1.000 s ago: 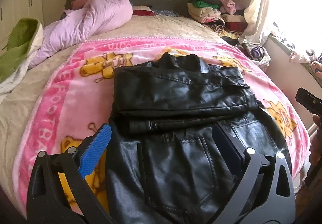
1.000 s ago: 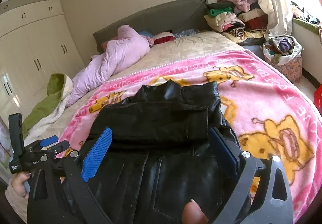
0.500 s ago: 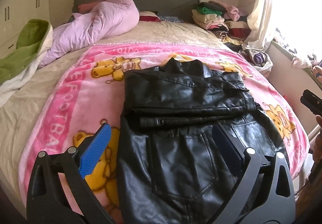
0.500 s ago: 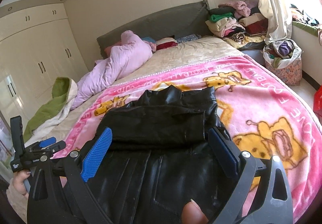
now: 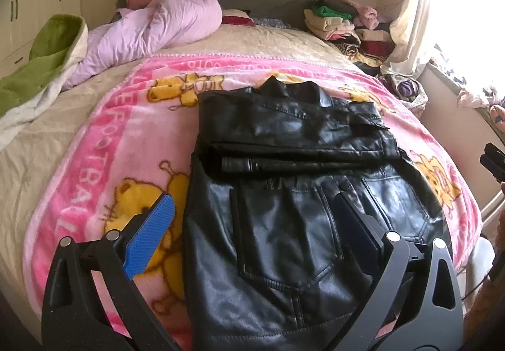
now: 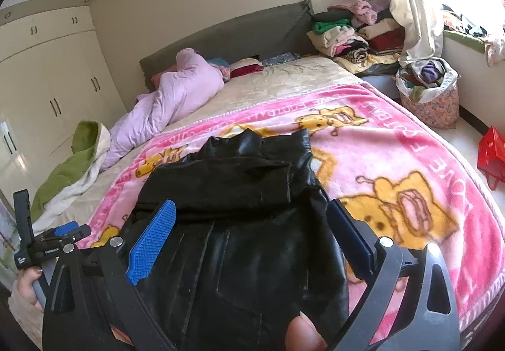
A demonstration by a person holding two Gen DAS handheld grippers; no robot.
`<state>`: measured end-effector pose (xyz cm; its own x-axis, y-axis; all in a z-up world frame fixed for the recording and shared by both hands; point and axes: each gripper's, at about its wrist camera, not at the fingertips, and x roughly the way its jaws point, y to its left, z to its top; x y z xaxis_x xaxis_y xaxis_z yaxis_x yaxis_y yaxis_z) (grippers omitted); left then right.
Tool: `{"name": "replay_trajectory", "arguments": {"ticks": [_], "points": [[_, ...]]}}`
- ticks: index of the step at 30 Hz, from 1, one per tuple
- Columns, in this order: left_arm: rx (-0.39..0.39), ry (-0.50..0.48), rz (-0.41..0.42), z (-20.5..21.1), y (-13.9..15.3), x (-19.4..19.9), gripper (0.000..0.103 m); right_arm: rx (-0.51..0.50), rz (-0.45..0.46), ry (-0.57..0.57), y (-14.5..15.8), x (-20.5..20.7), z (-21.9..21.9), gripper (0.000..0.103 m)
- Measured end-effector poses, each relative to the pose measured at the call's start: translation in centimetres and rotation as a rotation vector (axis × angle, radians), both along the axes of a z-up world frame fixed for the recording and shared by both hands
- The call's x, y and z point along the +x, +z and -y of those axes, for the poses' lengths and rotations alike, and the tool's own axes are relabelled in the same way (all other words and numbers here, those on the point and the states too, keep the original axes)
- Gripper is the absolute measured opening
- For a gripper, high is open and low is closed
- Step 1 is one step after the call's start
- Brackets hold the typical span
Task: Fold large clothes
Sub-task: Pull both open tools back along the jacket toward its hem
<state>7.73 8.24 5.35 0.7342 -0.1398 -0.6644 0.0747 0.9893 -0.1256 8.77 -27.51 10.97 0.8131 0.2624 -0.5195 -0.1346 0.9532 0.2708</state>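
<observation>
A black leather jacket (image 5: pixel 284 193) lies on the pink cartoon blanket (image 5: pixel 110 146) on the bed, its far part folded over into a flat band. It also shows in the right wrist view (image 6: pixel 236 225). My left gripper (image 5: pixel 252 225) is open and empty, held above the jacket's near part. My right gripper (image 6: pixel 249 228) is open and empty, held above the jacket's near part from the other side. The left gripper shows at the left edge of the right wrist view (image 6: pixel 41 247).
A lilac duvet (image 5: pixel 151 26) and a green blanket (image 5: pixel 41 57) lie at the bed's far left. A pile of folded clothes (image 5: pixel 344 23) sits at the far right by the curtain. A laundry bag (image 6: pixel 429 92) and a red object (image 6: pixel 492 152) stand on the floor.
Both grippers have pulled back and risen a little from the jacket. The jacket has not moved. Both grippers stay open.
</observation>
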Motion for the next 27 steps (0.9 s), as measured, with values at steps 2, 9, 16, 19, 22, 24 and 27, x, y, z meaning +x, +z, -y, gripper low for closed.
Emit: {"name": "replay_trajectory", "arguments": {"ticks": [2,9,16,19,22,24,27], "points": [[0.008,-0.002,-0.003,0.1,-0.1,-0.4,0.094,-0.008,-0.012,-0.002,-0.3,-0.3,0.3,0.096],[0.019,-0.001,-0.050,0.0,-1.9,-1.6,0.094,-0.055,-0.057,0.002,-1.7,-1.4,1.3,0.096],[0.022,0.024,-0.093,-1.1,-3.5,-2.7,0.094,-0.068,-0.102,-0.004,-3.1,-2.4,2.4,0.096],[0.022,0.031,-0.102,-1.5,-3.9,-3.3,0.094,-0.077,-0.123,-0.004,-3.8,-2.7,2.7,0.096],[0.022,0.041,-0.113,-2.0,-4.4,-3.7,0.094,-0.085,-0.150,0.002,-4.6,-2.8,2.8,0.096],[0.020,0.048,-0.124,-2.4,-4.8,-3.9,0.094,-0.087,-0.174,0.009,-5.3,-2.8,2.9,0.096],[0.013,0.054,-0.148,-3.0,-5.7,-4.4,0.094,-0.090,-0.209,0.019,-6.4,-2.9,3.1,0.096]]}}
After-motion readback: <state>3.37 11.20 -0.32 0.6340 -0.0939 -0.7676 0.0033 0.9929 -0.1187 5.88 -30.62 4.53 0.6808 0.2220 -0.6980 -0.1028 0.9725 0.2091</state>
